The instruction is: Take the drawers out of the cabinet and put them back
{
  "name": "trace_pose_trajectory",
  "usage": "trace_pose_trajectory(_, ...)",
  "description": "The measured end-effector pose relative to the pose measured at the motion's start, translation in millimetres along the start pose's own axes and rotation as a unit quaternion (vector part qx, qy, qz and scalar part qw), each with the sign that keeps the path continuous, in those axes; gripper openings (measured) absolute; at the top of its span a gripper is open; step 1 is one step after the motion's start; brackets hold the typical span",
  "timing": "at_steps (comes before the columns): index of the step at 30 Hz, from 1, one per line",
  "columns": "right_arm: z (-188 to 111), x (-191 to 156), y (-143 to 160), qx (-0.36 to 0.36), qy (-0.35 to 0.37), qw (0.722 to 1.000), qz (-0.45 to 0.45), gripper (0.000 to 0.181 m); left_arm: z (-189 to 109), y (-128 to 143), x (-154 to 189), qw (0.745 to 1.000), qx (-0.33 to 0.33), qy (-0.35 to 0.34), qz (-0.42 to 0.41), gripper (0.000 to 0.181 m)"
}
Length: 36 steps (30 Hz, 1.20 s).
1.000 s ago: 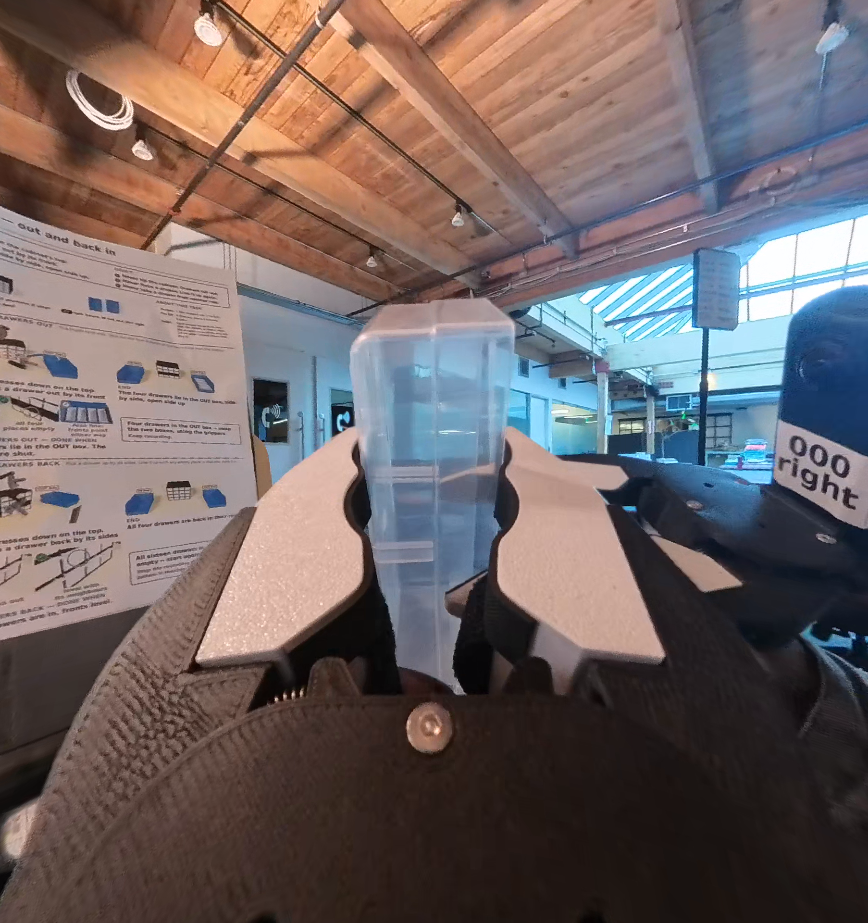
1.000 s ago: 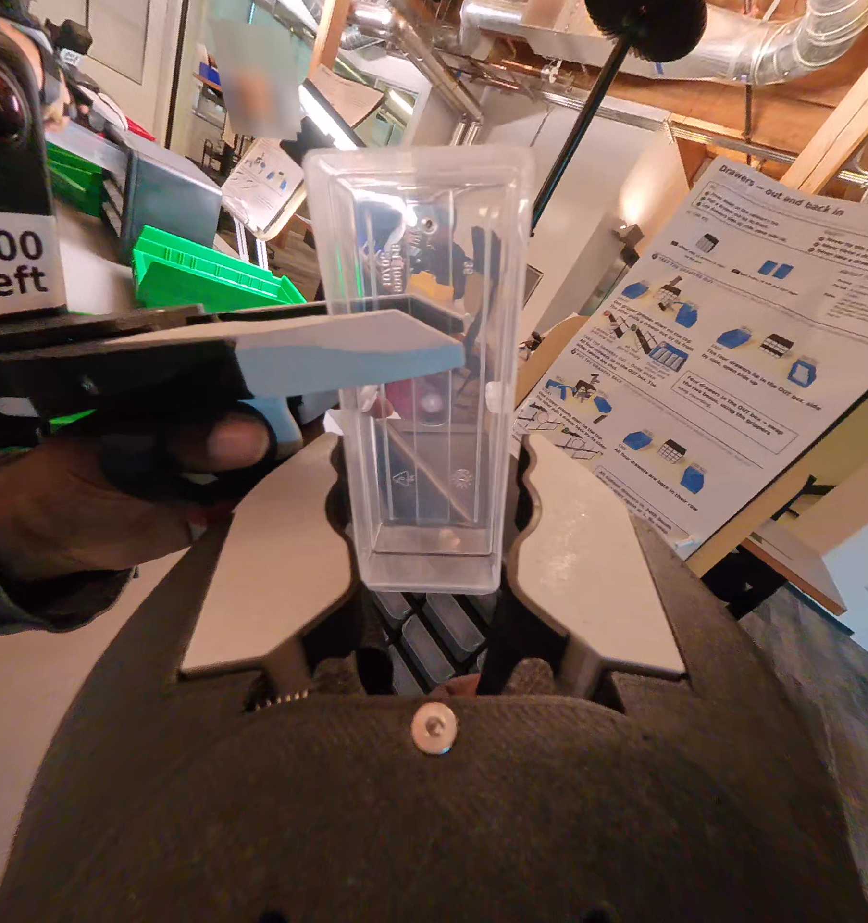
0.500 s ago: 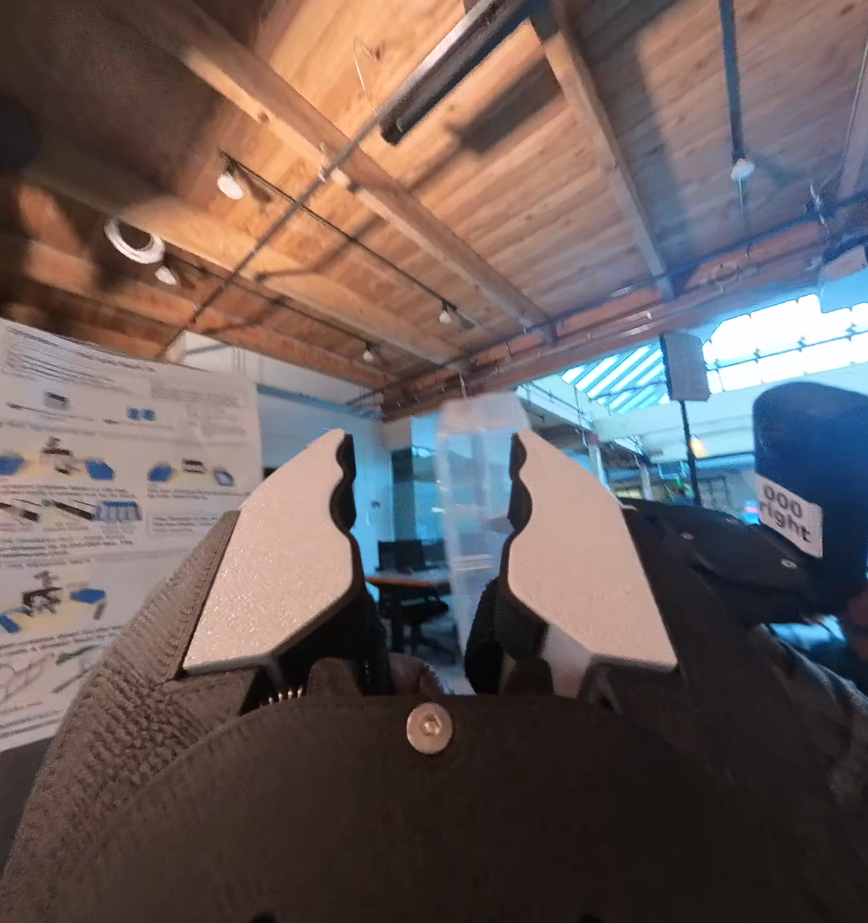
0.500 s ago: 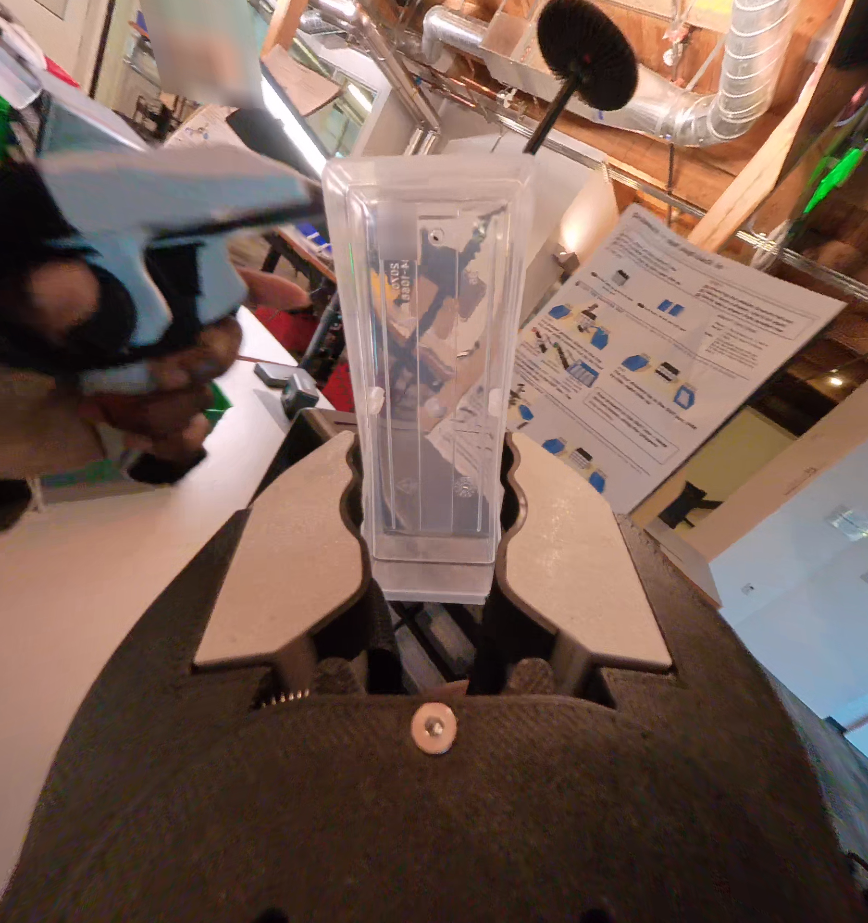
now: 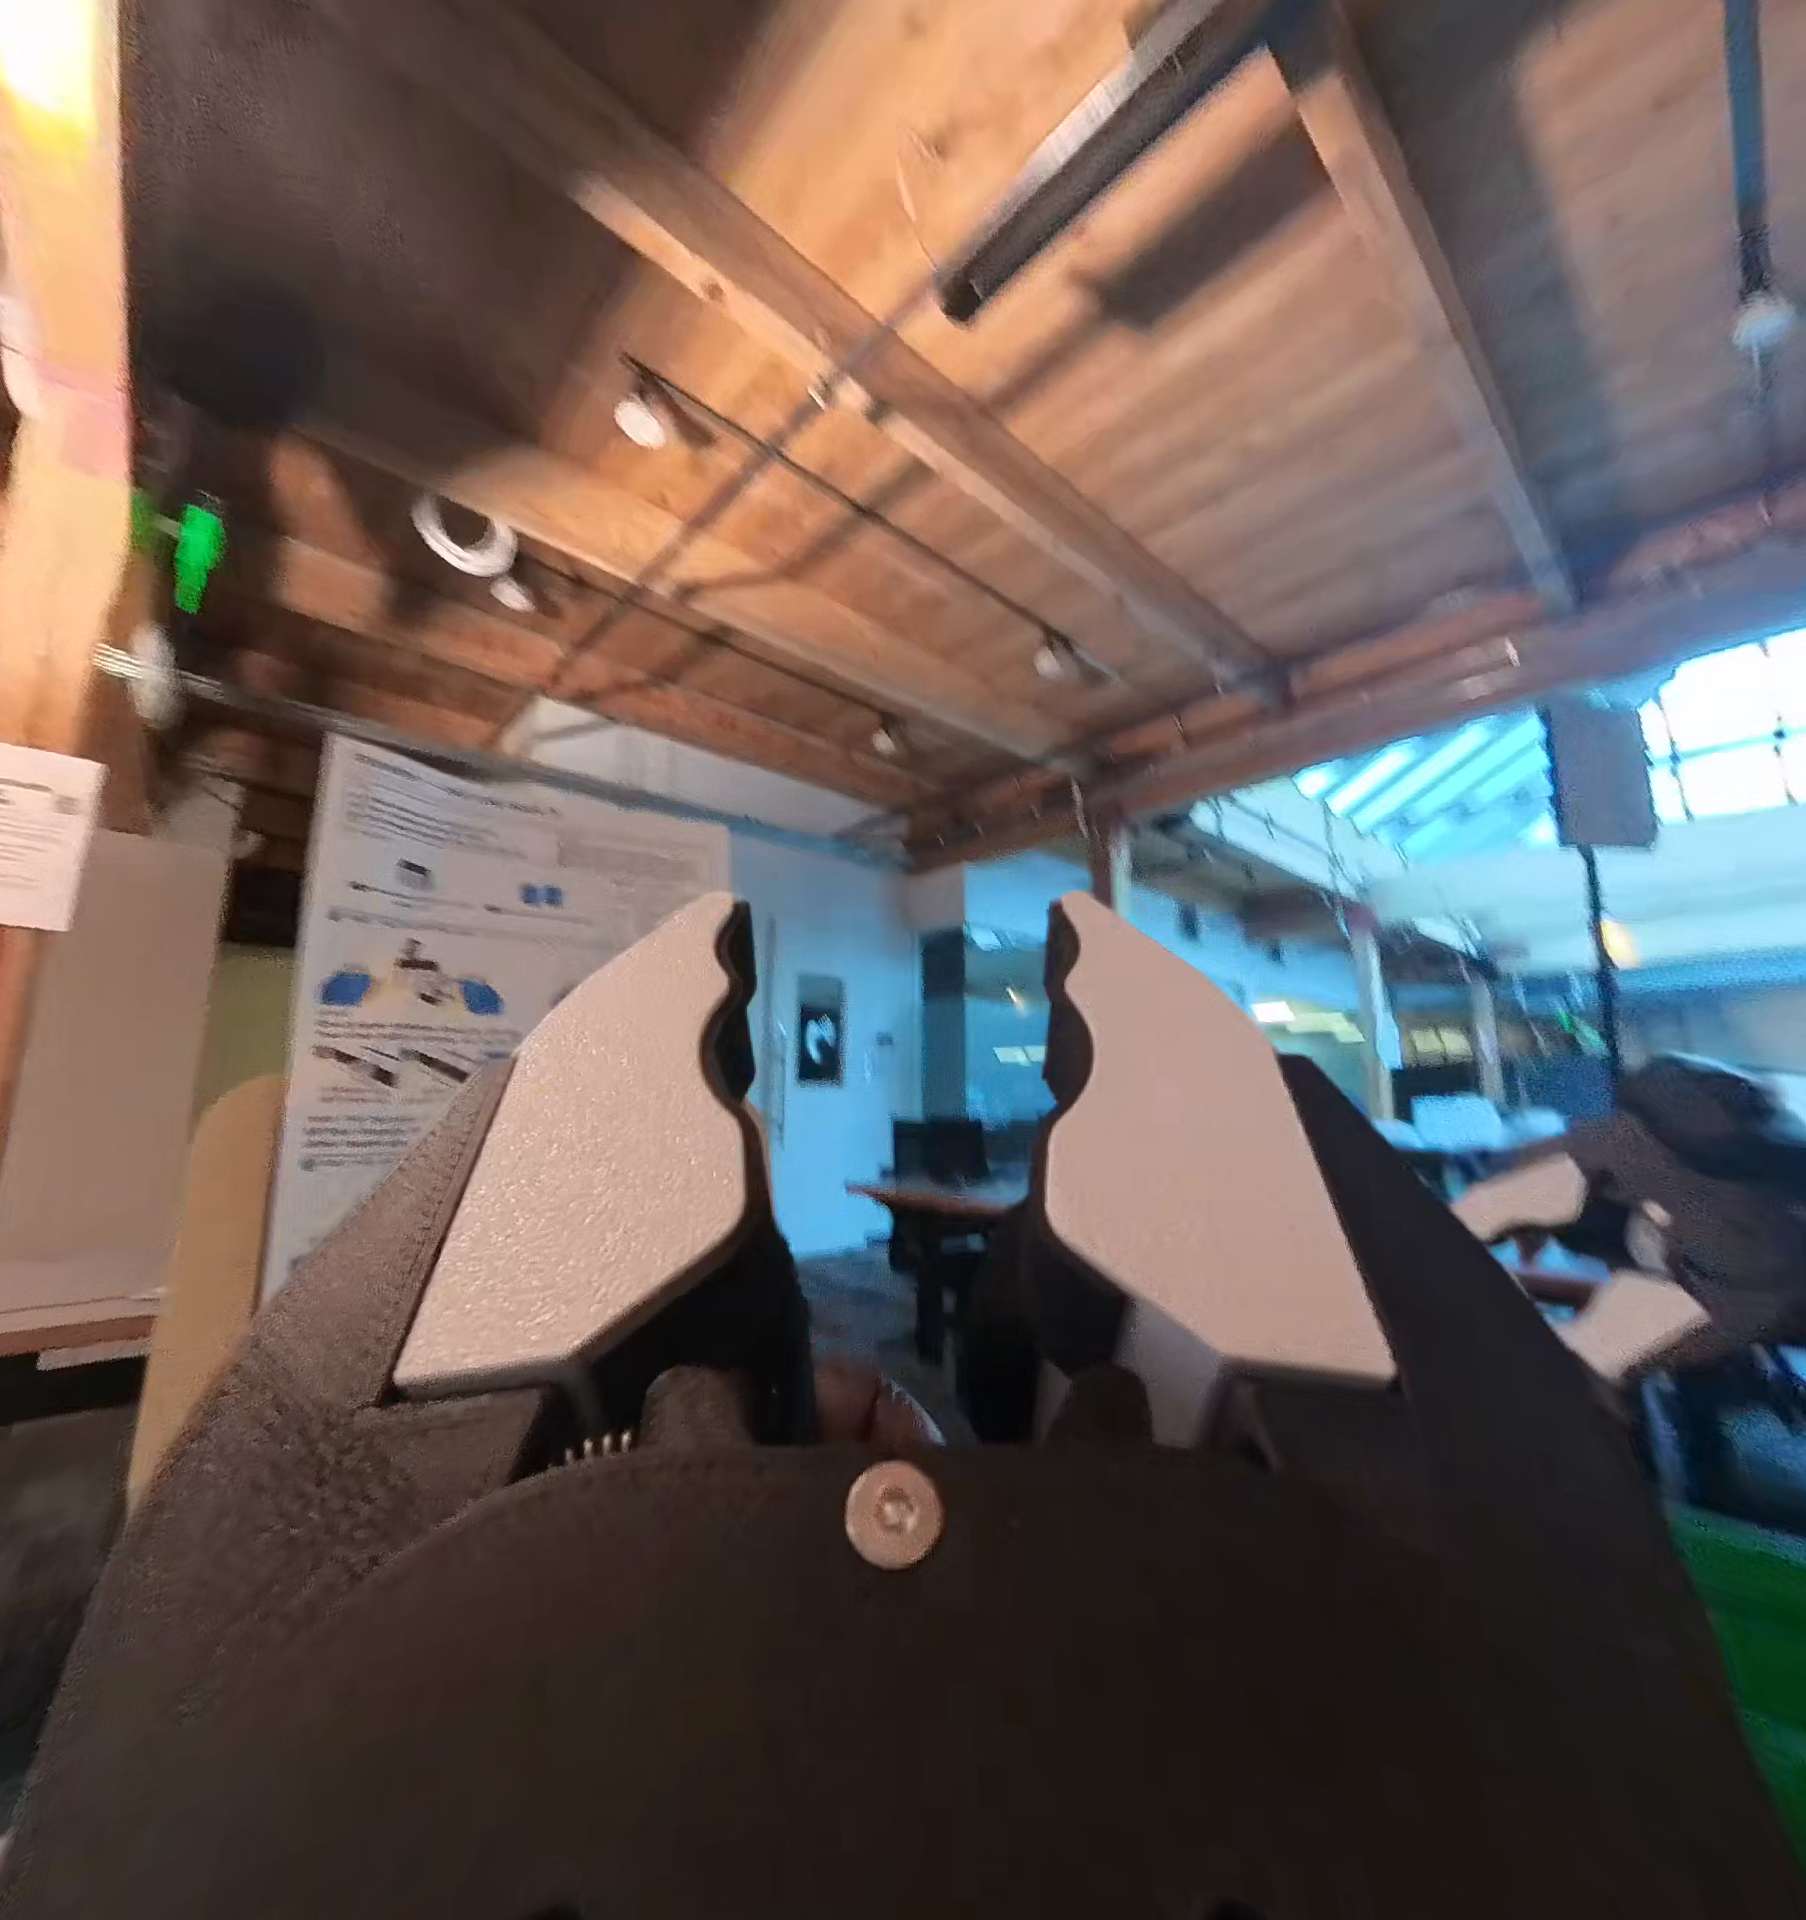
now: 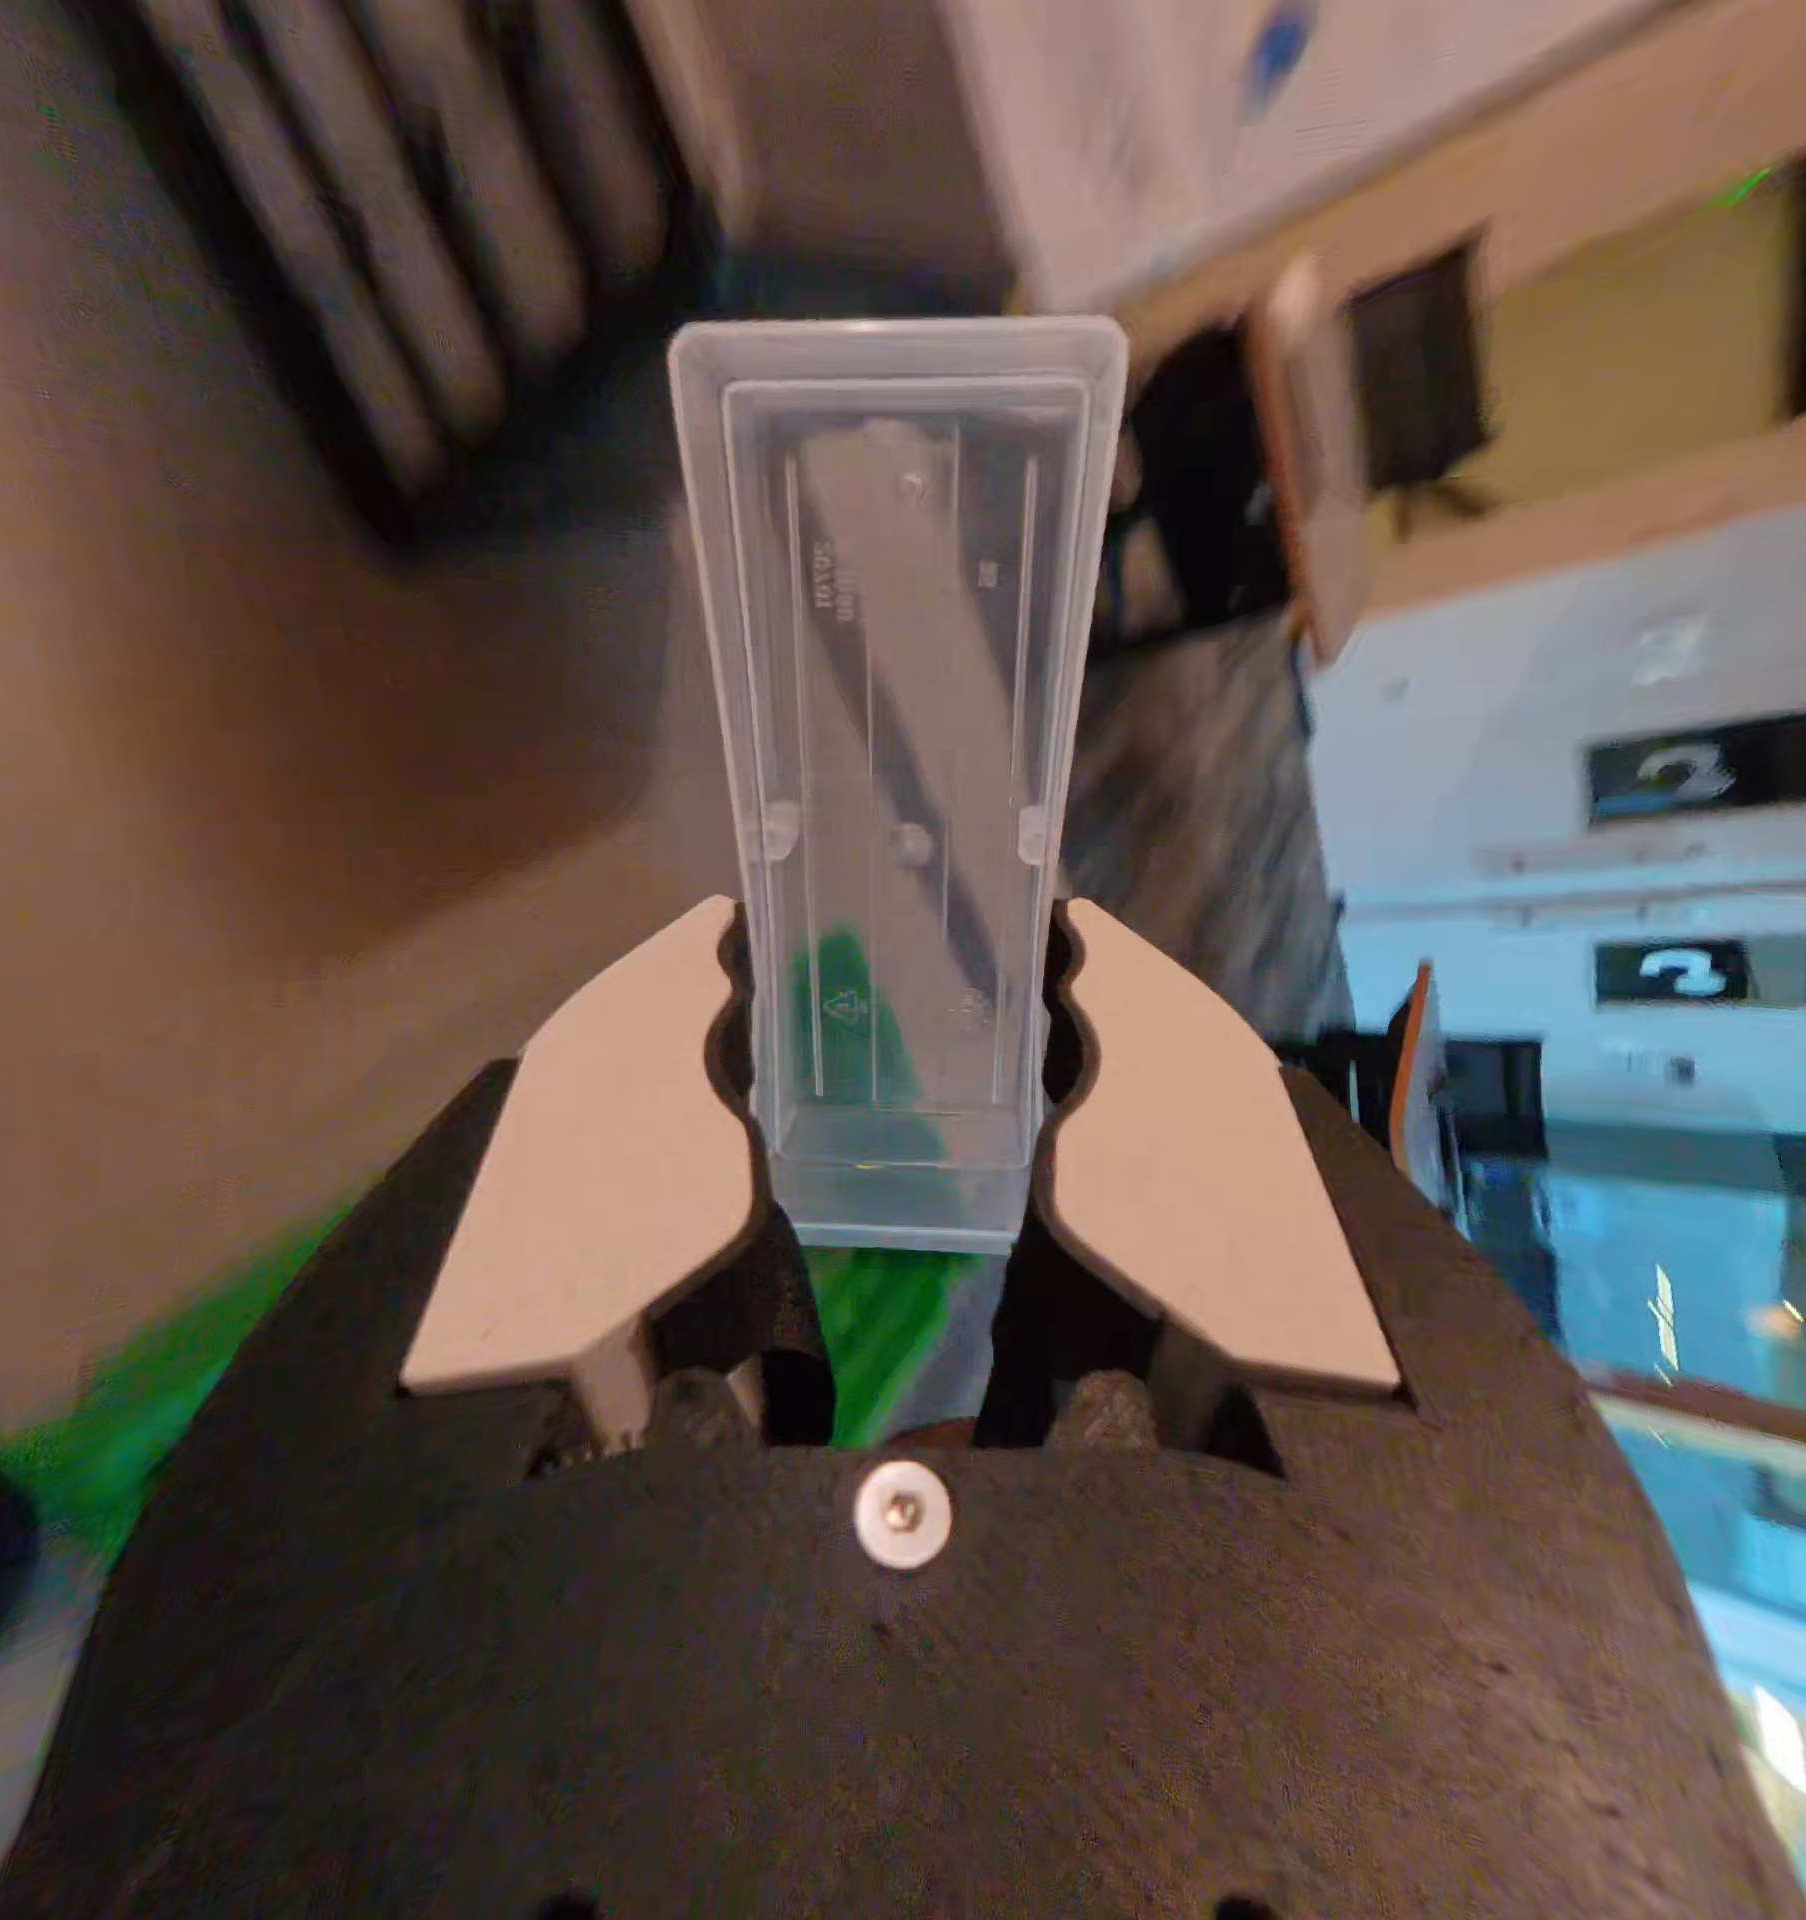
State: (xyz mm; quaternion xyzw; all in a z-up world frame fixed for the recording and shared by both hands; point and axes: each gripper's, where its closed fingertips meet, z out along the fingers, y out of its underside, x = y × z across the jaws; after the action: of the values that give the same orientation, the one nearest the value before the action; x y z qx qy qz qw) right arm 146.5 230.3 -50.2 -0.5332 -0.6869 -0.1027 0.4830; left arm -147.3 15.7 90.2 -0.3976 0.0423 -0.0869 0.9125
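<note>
Right tongs [image 6: 899, 1023] clamped on the clear drawer [image 6: 897, 727], near its one end; left tongs [image 5: 899, 1023] apart, empty. Steady your swing, then line the drawer up square.

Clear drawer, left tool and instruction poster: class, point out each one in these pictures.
clear drawer [image 6: 899, 727]: right wrist view, on its see-through base panel.
left tool [image 5: 899, 935]: left wrist view, midway between its two parted fingertips.
instruction poster [image 5: 463, 935]: left wrist view, on the printed sheet's upper middle.
</note>
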Motion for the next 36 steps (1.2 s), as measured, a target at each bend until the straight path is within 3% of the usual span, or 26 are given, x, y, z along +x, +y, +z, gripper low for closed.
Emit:
trace_pose_trajectory(5, 8.9, -27.2, 131.1, -0.203, -0.118, 0.97, -0.069, 0.054, 1.8, 23.0, 15.0, 0.994, -0.084, 0.075, -0.014, 0.056)
trace_pose_trajectory(10, 22.9, -70.0, 199.7, -0.272, -0.244, 0.922, -0.126, 0.054, 0.3, 36.7, 20.5, 0.987, -0.12, 0.102, -0.012, 0.056)
trace_pose_trajectory(18, 63.0, -108.0, 222.9, -0.273, -0.306, 0.901, -0.142, 0.056, -0.6, 45.1, 30.3, 0.983, -0.132, 0.122, 0.031, 0.055)
trace_pose_trajectory(36, 89.5, -106.4, 250.3, -0.265, -0.27, 0.916, -0.134, 0.06, -0.5, 53.5, 39.5, 0.98, -0.131, 0.14, 0.057, 0.052)
